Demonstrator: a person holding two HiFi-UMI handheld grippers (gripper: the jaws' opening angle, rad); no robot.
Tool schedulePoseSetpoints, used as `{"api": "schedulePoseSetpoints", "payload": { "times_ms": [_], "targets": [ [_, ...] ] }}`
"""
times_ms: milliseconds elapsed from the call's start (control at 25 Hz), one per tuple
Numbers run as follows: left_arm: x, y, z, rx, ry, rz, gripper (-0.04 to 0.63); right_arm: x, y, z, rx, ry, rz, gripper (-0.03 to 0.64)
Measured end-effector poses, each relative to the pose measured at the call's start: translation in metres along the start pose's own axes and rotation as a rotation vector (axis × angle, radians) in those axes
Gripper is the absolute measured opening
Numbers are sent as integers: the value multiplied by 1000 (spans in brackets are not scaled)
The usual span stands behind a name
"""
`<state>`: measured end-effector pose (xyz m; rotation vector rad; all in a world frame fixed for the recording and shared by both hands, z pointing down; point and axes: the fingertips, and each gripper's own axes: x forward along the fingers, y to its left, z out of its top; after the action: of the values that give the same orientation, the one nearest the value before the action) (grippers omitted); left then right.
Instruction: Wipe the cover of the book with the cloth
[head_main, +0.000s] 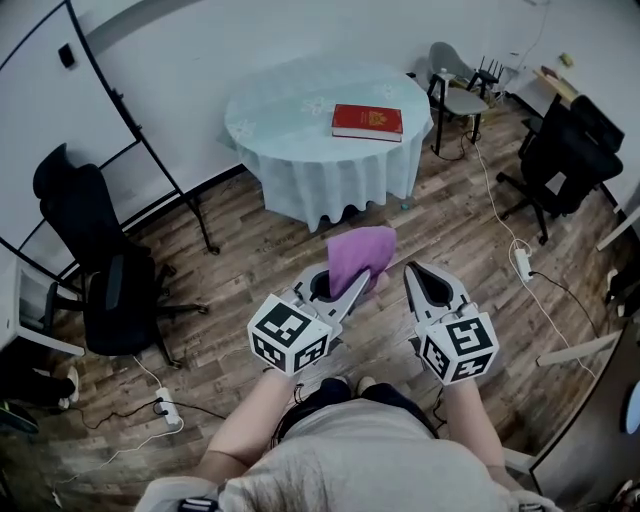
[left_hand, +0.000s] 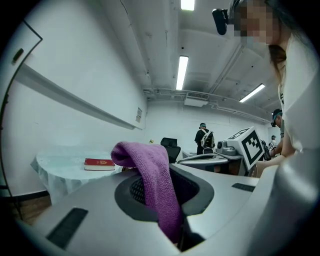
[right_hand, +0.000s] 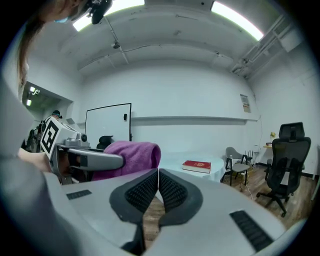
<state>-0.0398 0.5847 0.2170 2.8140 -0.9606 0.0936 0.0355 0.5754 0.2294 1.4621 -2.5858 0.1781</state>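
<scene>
A red book lies flat on the round table draped in a pale cloth, far ahead of both grippers; it also shows as the book and the book. My left gripper is shut on a purple cloth that hangs folded over its jaws; the cloth fills the left gripper view. My right gripper is shut with nothing in it, its pads touching, just right of the left one. The purple cloth shows at the left of the right gripper view.
Black office chairs stand at the left and right. A grey chair is behind the table. A cable and power strip lie on the wood floor at the right, another strip at the left. A person stands far off.
</scene>
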Motion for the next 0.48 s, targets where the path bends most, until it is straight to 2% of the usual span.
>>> {"api": "schedulePoseSetpoints", "payload": {
  "times_ms": [200, 480],
  "targets": [
    [-4, 18, -1, -21, -10, -27, 63, 13, 11, 2, -15, 3, -43, 23],
    [1, 35, -2, -90, -31, -66, 63, 32, 14, -4, 2, 25, -71, 23]
  ]
}}
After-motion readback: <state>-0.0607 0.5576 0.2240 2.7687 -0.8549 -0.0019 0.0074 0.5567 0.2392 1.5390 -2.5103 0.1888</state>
